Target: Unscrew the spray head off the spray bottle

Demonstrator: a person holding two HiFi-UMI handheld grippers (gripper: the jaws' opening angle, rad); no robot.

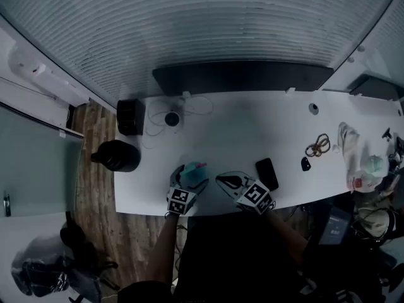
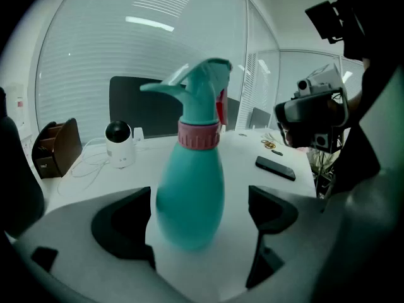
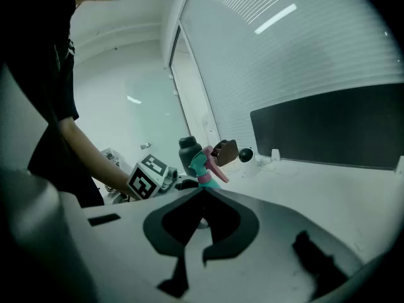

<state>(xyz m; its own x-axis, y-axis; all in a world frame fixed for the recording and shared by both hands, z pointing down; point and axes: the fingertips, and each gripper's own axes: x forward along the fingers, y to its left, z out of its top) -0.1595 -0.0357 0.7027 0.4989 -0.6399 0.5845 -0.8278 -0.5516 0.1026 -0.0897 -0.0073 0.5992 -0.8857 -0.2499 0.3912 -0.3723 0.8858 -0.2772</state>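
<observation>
Currently the left gripper [image 2: 201, 197] stands wide around the teal spray bottle [image 2: 189, 169] on the table [image 1: 252, 137], without clamping it. The right gripper [image 3: 203, 197] is closed and empty. Twisting the spray head [image 2: 201, 87] now would likely spin the unheld bottle.

A black phone [image 1: 267, 173] lies near the white counter's [image 1: 240, 134] front edge. At the left end stand a dark box [image 1: 130, 117] and a small white camera [image 1: 172, 119] (cable [image 1: 201, 106] looped beside it); brownish rings [image 1: 318, 146] lie far right.
</observation>
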